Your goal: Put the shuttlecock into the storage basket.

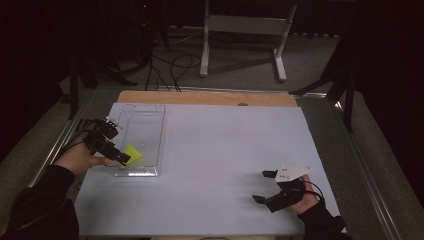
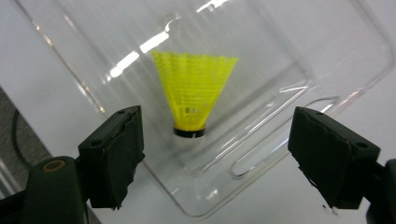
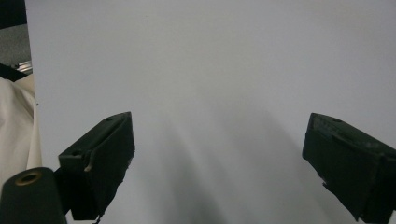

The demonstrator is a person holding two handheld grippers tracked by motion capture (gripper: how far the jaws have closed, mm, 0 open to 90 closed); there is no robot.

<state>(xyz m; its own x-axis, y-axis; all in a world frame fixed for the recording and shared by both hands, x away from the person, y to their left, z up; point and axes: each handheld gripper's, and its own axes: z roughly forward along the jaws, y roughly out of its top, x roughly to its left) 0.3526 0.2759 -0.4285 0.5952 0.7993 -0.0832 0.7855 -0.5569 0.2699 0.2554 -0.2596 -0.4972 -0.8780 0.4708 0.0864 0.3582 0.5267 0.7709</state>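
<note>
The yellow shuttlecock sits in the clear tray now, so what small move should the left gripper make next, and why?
Probably lift the left gripper straight back out of the clear tray. Its jaws stand wide apart and the yellow shuttlecock sits on the tray floor, clear of both, so the drop looks done.

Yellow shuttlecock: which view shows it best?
Left gripper view: the shuttlecock sits close and sharp in the clear tray, skirt and dark base visible. High view gives a small yellow patch. Right gripper view faces bare table.
</note>
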